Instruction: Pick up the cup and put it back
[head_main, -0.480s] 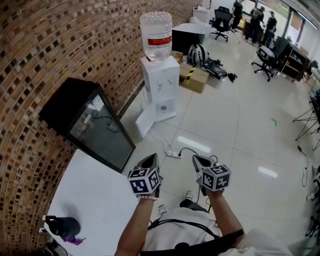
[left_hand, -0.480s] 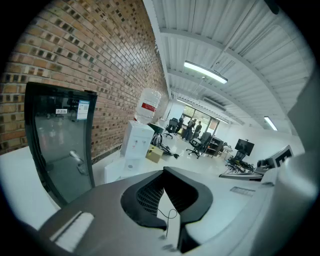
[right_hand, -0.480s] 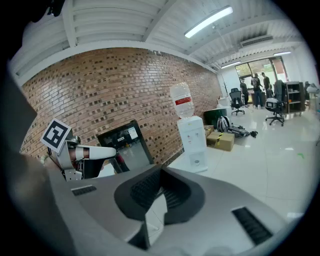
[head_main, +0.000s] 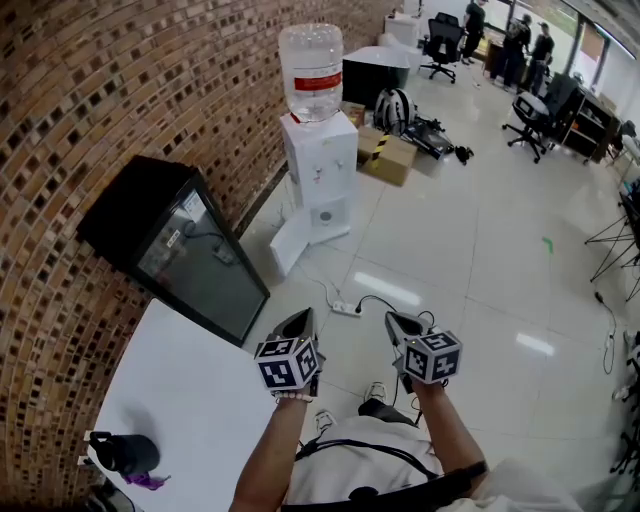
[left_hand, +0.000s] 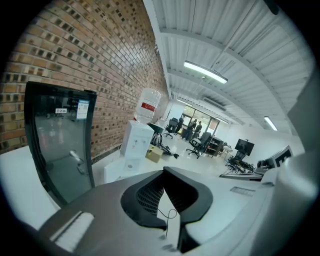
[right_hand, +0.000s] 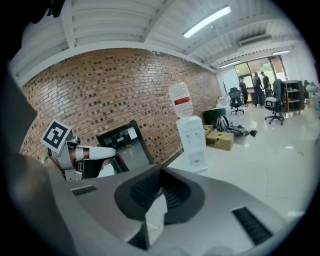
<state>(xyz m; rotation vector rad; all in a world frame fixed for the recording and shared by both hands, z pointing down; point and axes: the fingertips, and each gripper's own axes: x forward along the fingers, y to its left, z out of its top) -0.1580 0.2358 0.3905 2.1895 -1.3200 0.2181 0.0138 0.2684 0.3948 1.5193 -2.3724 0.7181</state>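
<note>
White table (head_main: 190, 400) against brick wall (head_main: 90, 100). I see the dark cup (head_main: 125, 452) standing on it near its left edge, well apart from both grippers. Left gripper (head_main: 300, 320) and right gripper (head_main: 396, 322) are closed and empty. Open tiled floor (head_main: 470, 250) to the right.

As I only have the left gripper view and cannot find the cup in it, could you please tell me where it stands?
Observer: The dark cup stands on the white table, at the lower left of the head view, close to the brick wall.
Operator: How does it lie relative to the left claw?
Observer: The left claw is held out past the table's edge, over the floor; the cup is back towards the person and further left.
Operator: Is anything beside the cup?
Observer: A small purple thing lies right next to it; I cannot tell what it is.
Operator: Is the right claw free?
Observer: Yes, the right claw is shut and empty.
</note>
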